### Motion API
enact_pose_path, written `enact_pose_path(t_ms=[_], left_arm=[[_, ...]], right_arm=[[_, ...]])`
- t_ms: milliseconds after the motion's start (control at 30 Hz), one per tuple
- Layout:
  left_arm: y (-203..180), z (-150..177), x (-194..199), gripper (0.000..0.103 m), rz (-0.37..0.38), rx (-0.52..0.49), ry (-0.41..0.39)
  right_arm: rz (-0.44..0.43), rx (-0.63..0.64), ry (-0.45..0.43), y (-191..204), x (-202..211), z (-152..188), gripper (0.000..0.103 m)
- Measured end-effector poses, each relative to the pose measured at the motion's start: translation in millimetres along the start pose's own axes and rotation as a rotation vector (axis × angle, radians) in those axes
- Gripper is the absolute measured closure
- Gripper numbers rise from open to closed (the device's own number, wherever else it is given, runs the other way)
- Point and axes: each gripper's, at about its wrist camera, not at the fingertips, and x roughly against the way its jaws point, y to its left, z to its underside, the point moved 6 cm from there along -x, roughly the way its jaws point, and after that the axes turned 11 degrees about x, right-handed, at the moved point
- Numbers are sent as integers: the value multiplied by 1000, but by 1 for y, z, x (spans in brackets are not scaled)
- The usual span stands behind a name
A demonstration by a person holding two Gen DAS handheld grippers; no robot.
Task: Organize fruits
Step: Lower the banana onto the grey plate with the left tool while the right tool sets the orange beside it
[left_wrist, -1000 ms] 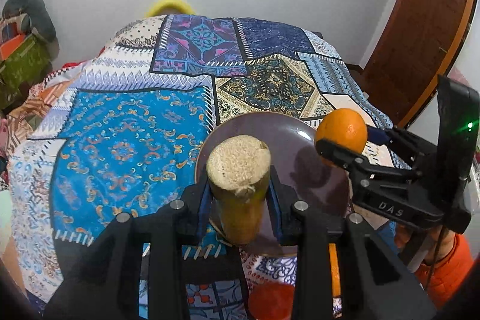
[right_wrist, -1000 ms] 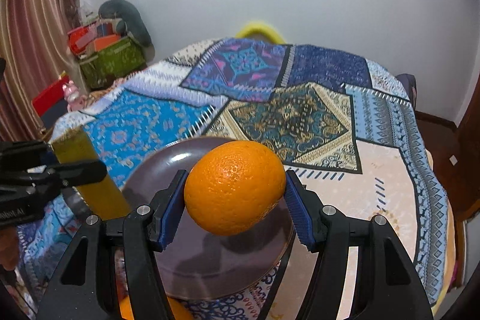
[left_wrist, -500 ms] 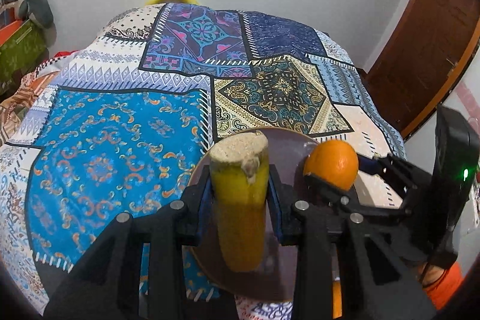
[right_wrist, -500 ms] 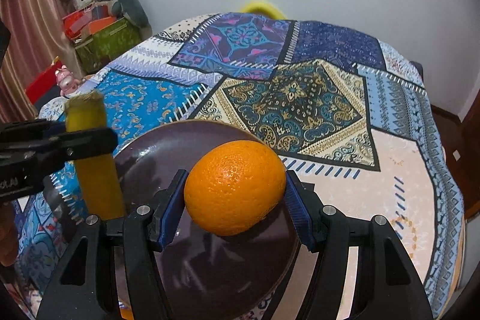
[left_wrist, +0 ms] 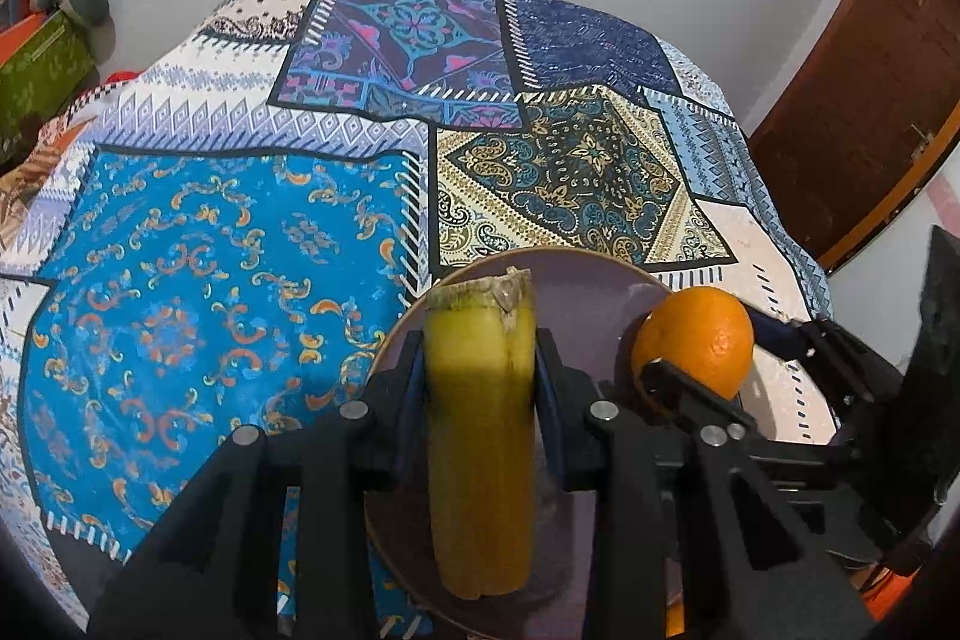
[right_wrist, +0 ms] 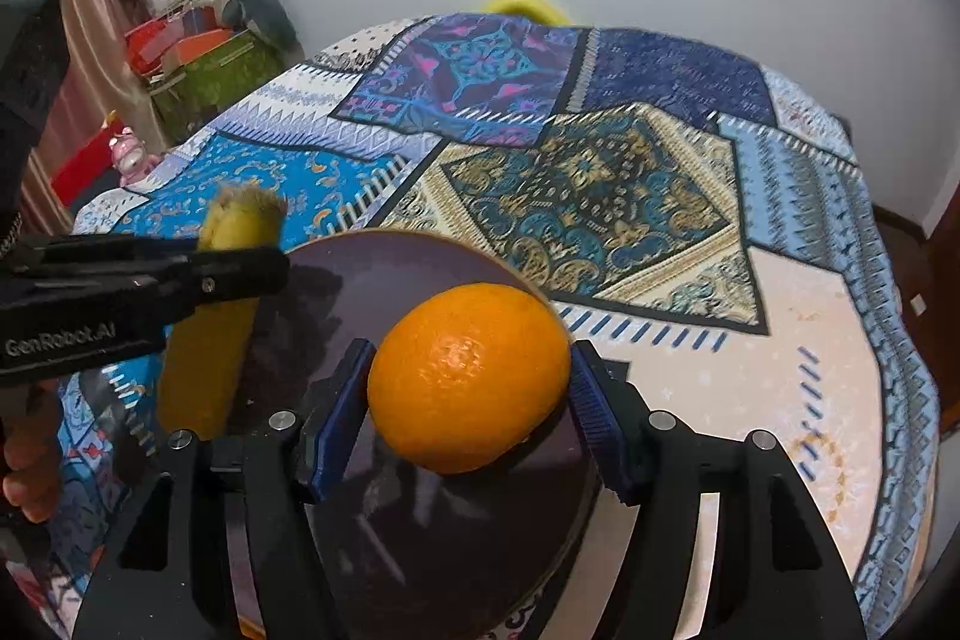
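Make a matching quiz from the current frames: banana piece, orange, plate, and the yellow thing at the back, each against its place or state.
Things:
1. banana piece
2. orange
3. plate
4. yellow object

Places or states:
A. beyond the far edge of the patterned cloth, by the wall
B. clamped in the right gripper
C. lying on the cloth, under both grippers
D. clamped in the left gripper

Pairs: 1-D, 2-B, 3-C, 4-A
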Motion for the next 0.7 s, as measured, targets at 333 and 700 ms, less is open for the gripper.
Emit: enact_pose_path(t_ms=[333, 700], left_arm=[[2, 3, -13, 68, -41, -3, 44], [-3, 9, 25, 50, -80, -47, -13]], right_arm=[[24, 15, -56, -1, 23, -6, 29], [-6, -32, -99, -4, 70, 7, 29]])
